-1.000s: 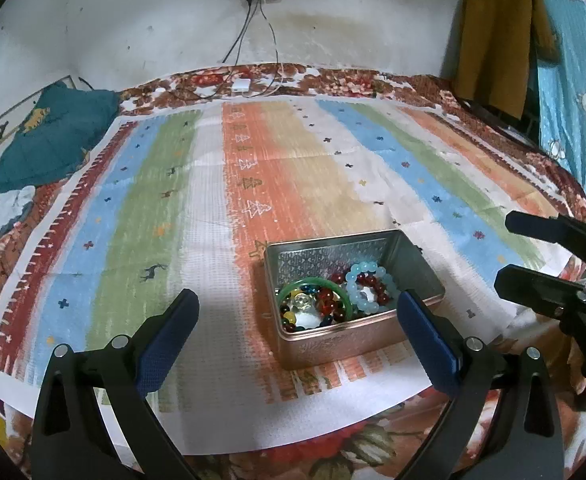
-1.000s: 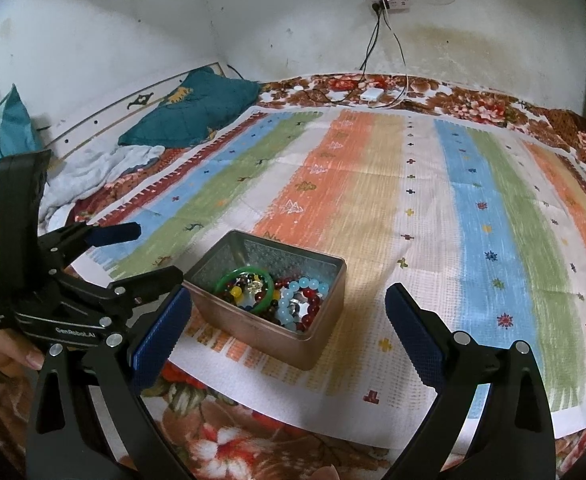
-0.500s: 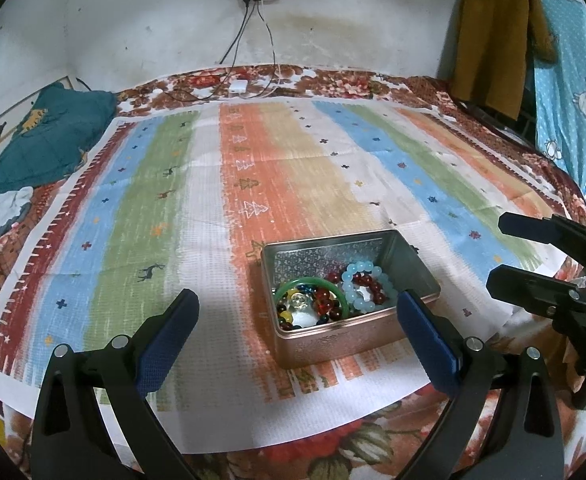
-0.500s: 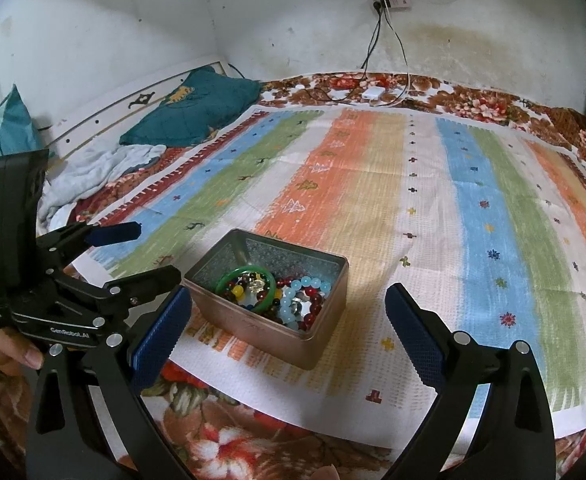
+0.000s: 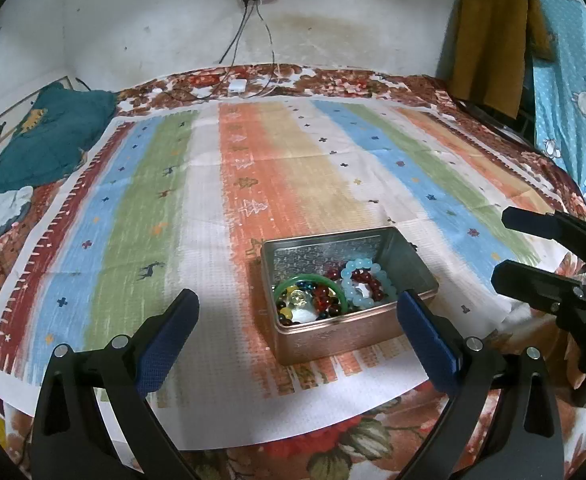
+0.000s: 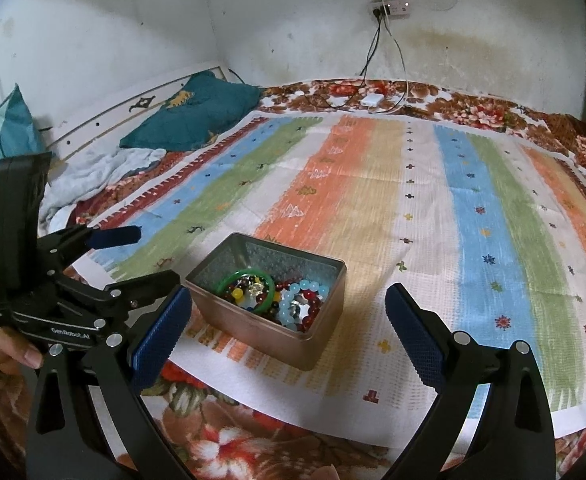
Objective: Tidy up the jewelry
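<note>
1 tin (image 5: pixel 335 334); 1 green bangle (image 5: pixel 309 285); 1 pale-blue bead bracelet (image 5: pixel 367 280); 1 striped mat (image 5: pixel 173 216).

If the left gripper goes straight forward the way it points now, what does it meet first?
Probably the striped woven mat, just left of the open metal tin of bead bracelets. The left gripper is open; depth is uncertain.

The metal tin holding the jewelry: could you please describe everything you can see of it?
The metal tin is a rectangular, lidless box of shiny metal, coppery outside and silvery with an embossed texture inside. It sits upright on the striped cloth near its front edge. A green bangle, a pale blue bead bracelet and dark red and mixed beads fill its nearer part. Both the left gripper and the right gripper are open and clear of it.
</note>
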The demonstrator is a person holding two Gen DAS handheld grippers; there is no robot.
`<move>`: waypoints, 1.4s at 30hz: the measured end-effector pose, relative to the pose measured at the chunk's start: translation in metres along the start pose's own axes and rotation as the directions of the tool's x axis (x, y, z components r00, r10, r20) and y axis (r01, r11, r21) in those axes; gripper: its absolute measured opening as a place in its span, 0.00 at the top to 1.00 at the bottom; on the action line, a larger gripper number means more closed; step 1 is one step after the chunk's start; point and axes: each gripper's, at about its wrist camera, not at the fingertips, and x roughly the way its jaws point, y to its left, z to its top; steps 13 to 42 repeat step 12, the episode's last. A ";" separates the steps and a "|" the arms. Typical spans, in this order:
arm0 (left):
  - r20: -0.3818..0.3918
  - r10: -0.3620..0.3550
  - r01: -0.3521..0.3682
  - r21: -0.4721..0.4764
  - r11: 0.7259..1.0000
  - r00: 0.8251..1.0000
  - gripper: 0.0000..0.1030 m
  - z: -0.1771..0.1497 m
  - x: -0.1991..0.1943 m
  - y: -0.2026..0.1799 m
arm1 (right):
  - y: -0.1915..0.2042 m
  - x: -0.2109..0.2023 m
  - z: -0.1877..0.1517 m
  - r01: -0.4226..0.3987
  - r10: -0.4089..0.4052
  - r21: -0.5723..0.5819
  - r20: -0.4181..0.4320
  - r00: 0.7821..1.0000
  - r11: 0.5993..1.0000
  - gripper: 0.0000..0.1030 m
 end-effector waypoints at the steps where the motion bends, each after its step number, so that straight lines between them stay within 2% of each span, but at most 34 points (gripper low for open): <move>1: -0.002 0.001 -0.001 -0.002 1.000 1.000 0.06 0.000 0.000 0.000 | 0.000 0.000 0.000 0.000 0.000 -0.001 -0.002 1.000 1.000 0.05; 12: -0.032 0.012 -0.013 -0.015 1.000 0.999 0.06 0.000 0.008 0.003 | -0.001 0.003 0.001 0.001 -0.001 0.002 -0.015 1.000 1.000 0.05; 42: -0.032 0.012 -0.013 -0.015 1.000 0.999 0.06 0.000 0.008 0.003 | -0.001 0.003 0.001 0.001 -0.001 0.002 -0.015 1.000 1.000 0.05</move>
